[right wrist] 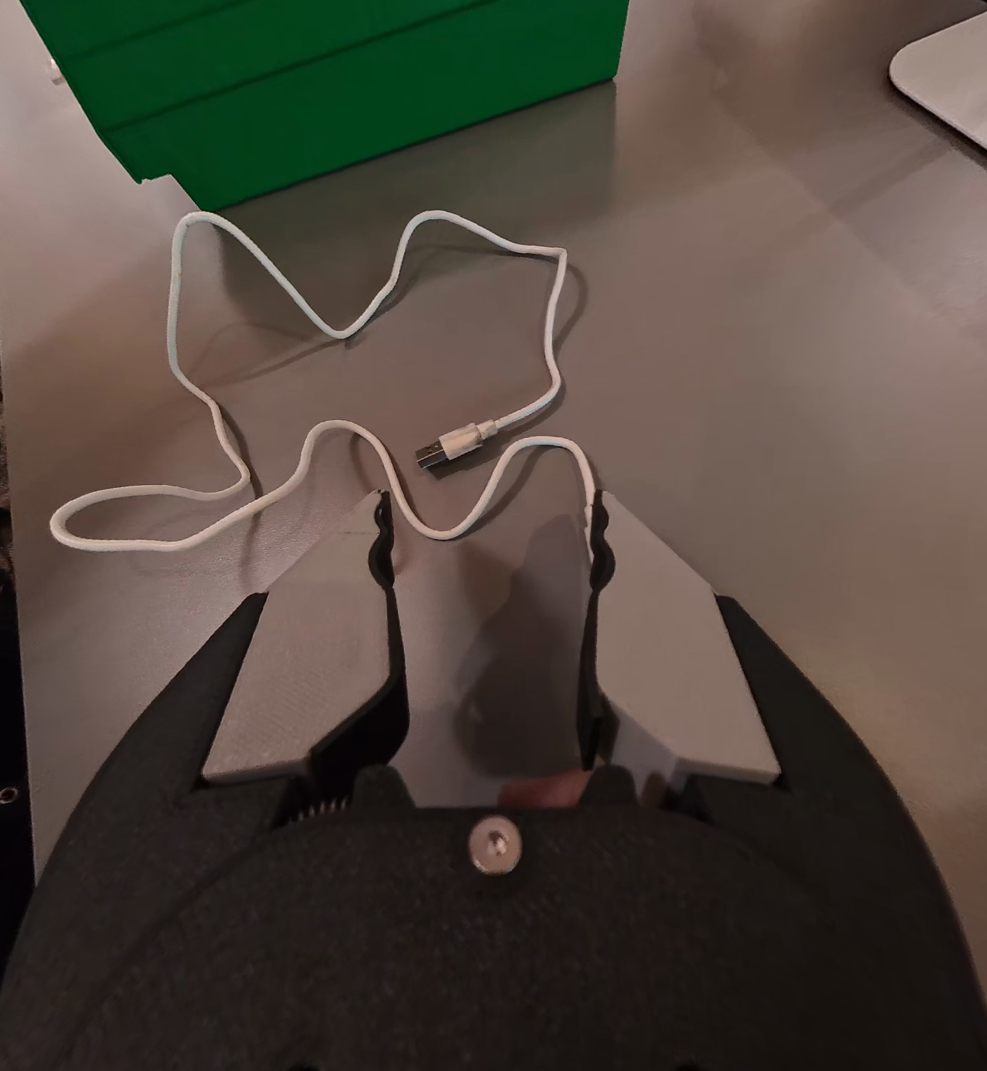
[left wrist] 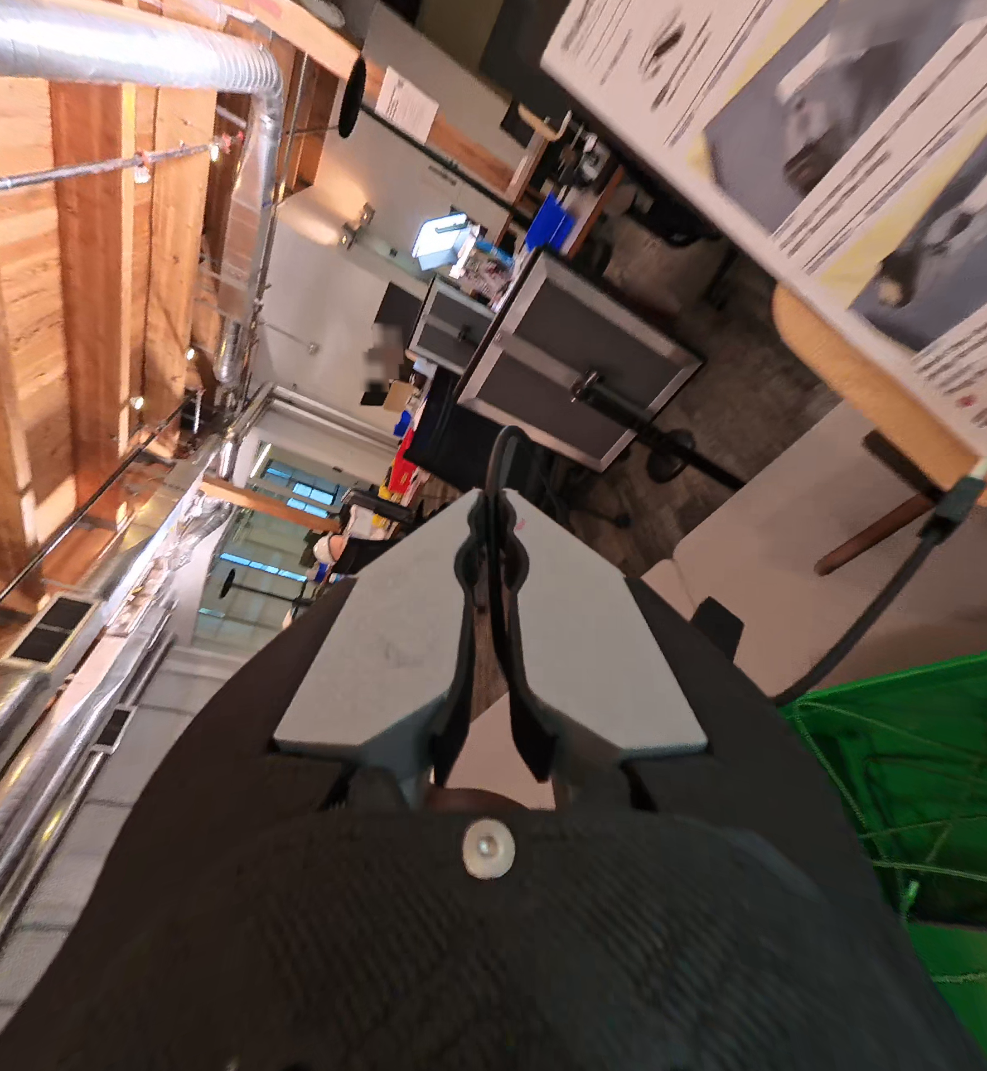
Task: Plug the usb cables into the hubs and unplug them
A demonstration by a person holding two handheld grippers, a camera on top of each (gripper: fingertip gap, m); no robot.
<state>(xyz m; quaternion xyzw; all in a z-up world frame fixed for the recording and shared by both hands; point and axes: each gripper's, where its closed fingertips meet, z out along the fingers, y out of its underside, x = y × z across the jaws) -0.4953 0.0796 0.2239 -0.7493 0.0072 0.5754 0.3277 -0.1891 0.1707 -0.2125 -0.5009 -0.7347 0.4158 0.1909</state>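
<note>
Tongs on the left were closed on a black cable, which rose in a short loop above the tips at frame centre and ran back down between the fingers. That view was tilted sideways, with wooden ceiling beams at upper left and a grey cabinet in the middle. A second dark cable hung at right from the edge of a round wooden table, ending near a green bin at lower right.

Right tongs stood open above a grey table. A white cable lay in loose loops across the table in the centre and left of the frame, one bend lying between the open tips. Its USB plug rested flat just beyond the tips, near centre, unplugged. The green bin sat at the top of the frame behind the cable, and a laptop corner showed at upper right. No hub could be made out in either view.
</note>
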